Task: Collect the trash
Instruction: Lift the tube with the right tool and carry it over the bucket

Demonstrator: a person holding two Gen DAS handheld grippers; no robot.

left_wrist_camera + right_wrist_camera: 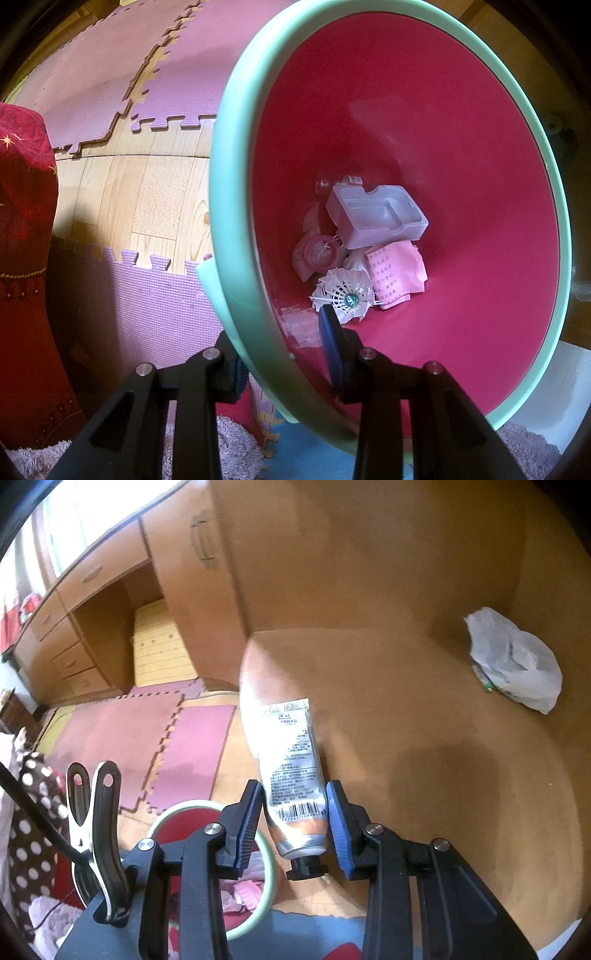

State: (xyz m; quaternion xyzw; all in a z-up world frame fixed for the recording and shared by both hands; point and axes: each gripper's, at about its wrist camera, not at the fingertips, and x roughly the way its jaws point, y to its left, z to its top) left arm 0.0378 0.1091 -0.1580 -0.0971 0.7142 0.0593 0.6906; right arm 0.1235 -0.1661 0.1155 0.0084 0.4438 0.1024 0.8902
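Note:
A trash bin [221,206] with a mint-green rim and a red inside fills the left wrist view. At its bottom lie a clear plastic tray [376,216], a white shuttlecock [347,297], a pink printed paper [395,273] and other scraps. My left gripper [284,354] points down and is shut on the bin's rim, one pad outside and one inside. In the right wrist view my right gripper [295,819] is shut on a silver and orange cream tube [291,760], black cap toward the camera. The bin [184,806] shows below and left of that tube.
A crumpled white plastic bag [517,664] lies on the wooden surface [443,775] at the right. Pink and purple foam mats [147,66] cover part of the wood floor. A red cloth [26,221] stands left of the bin. A wooden desk with drawers [74,627] is at the back left.

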